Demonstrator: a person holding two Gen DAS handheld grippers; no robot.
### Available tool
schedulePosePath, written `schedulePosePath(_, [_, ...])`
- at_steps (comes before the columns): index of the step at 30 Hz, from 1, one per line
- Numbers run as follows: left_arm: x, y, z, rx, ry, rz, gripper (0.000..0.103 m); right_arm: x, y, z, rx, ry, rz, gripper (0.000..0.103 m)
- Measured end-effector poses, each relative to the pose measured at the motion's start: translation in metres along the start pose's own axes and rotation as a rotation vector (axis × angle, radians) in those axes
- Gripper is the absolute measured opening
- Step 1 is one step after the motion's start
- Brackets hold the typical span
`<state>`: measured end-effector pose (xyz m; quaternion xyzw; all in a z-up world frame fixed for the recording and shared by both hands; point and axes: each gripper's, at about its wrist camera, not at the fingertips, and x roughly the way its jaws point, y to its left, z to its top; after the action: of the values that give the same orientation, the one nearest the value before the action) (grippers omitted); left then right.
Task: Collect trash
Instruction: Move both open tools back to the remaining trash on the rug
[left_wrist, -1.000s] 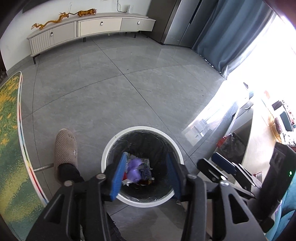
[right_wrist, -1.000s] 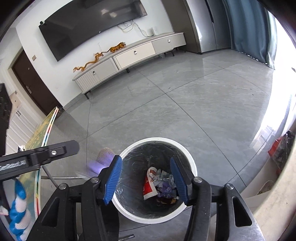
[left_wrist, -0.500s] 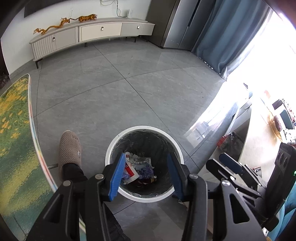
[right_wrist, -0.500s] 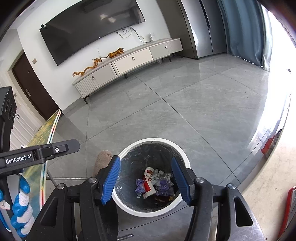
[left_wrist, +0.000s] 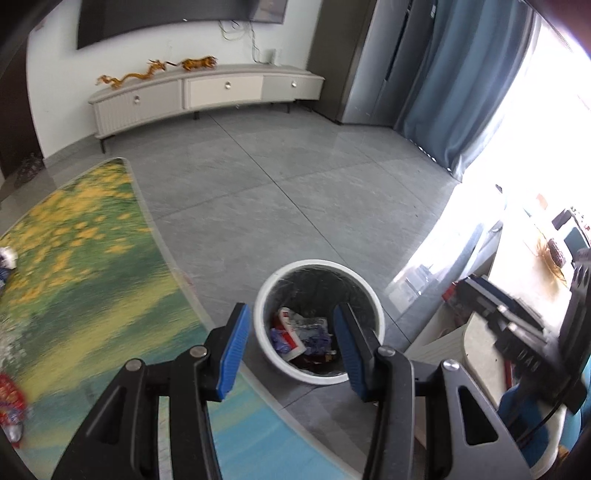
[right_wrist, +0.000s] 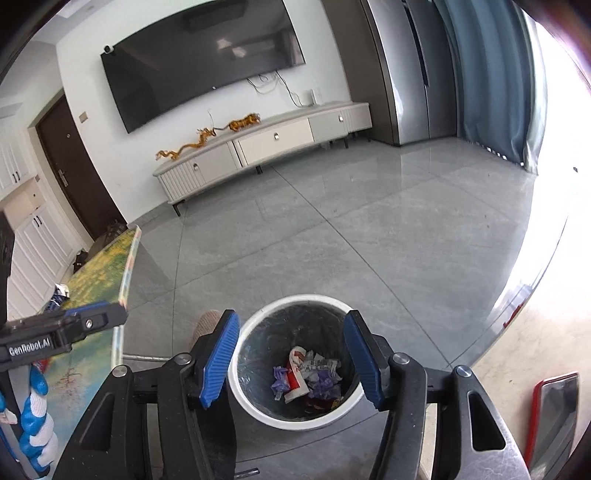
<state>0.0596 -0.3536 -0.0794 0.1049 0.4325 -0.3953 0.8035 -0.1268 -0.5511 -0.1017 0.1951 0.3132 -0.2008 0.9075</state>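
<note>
While both tools hang over the grey tiled floor (right_wrist: 369, 236), the left gripper (left_wrist: 290, 343) stands spread with nothing between its blue pads (left_wrist: 233, 350), and the right gripper (right_wrist: 291, 363) is opening its jaws, likewise with nothing between them. Past the tips of each sits the white trash bin (left_wrist: 376, 317), lined with a dark bag and standing upright on the floor. Crumpled trash (right_wrist: 308, 378) lies at its bottom: a red-and-white wrapper, scraps of printed paper and bits of purple. From the right wrist camera a person's beige slipper (right_wrist: 205, 323) shows just beside the bin, half hidden behind the gripper's left finger. To the left of the bin lies the desk (left_wrist: 81, 266), its top printed with green, yellow and blue, its edge close to the bin. A small crumpled wrapper (right_wrist: 59, 293) rests on the far part of that top. Farther off, a long pale TV cabinet (right_wrist: 266, 144) runs along the white wall, with golden figurines on it and a dark television (right_wrist: 203, 62) above. Blue curtains (left_wrist: 465, 85) hang at the bright window on the right.
</note>
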Motion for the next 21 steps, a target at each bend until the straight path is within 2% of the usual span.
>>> schedulePosePath(14, [-0.108,0.075,-0.055,-0.063,-0.142,0.139,0.046,-0.039,0.081,0.013,-0.151,-0.073,0.087,0.062])
schedulePosePath(17, [-0.134,0.085,-0.07,-0.06,-0.191,0.187,0.054,-0.045,0.097,0.013,-0.18,-0.081,0.112,0.062])
schedulePosePath(21, [-0.164,0.103,-0.091,-0.079,-0.235,0.231,0.055,-0.055,0.117,0.012,-0.221,-0.097,0.146,0.066])
